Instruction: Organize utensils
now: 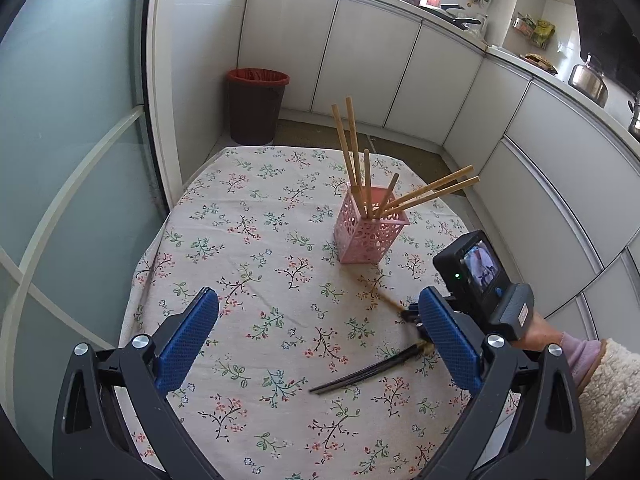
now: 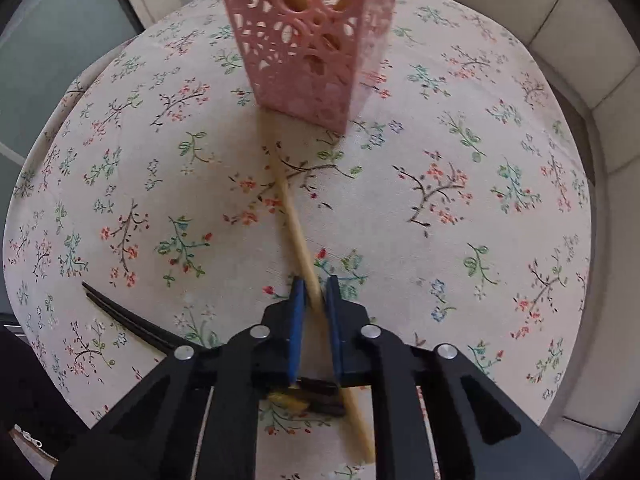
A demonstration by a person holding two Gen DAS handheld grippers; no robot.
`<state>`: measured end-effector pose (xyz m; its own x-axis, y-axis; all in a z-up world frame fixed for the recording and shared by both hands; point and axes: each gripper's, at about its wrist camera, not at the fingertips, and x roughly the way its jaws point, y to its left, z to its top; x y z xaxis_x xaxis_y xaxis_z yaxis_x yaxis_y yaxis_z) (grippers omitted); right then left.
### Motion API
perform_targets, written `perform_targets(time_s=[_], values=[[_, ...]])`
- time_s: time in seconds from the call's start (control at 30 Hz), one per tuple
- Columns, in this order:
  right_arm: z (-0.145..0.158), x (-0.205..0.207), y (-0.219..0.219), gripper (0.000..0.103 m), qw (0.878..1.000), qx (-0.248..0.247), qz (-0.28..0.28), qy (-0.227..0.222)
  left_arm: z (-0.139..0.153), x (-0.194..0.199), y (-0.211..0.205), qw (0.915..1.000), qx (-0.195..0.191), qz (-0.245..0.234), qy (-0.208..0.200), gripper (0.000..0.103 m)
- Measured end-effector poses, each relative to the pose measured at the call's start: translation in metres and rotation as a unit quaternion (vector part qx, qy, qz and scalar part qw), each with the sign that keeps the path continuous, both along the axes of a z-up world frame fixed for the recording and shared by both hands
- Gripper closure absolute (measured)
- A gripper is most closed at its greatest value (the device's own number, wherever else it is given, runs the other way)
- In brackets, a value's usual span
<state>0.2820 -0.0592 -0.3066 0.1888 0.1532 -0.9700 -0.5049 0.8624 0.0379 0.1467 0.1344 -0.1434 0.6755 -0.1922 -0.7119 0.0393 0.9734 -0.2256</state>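
A pink openwork holder [image 1: 368, 240] [image 2: 304, 52] stands on the floral tablecloth [image 1: 248, 240] with several bamboo chopsticks [image 1: 352, 152] leaning in it. One bamboo chopstick [image 2: 292, 208] [image 1: 386, 300] lies on the cloth with its far end at the holder's foot. My right gripper [image 2: 314, 284] [image 1: 412, 316] points steeply down and is shut on this chopstick near its near end. A pair of black chopsticks [image 1: 360, 376] [image 2: 128, 316] lies on the cloth, one end passing under the right gripper. My left gripper [image 1: 318, 296] hangs open over the cloth, holding nothing.
A dark bin with a red liner [image 1: 256, 108] stands on the floor beyond the table. White cabinets [image 1: 360, 60] run along the back and right. A glass door [image 1: 60, 120] is on the left. A person's sleeve [image 1: 580, 356] is behind the right gripper.
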Motion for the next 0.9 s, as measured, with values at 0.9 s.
perform_targets(time_s=[0.9], values=[[0.045,-0.04,-0.074,0.096,0.983,0.062,-0.16,-0.058,0.009,-0.01,-0.005,0.9997,-0.014,-0.018,-0.005,0.007]])
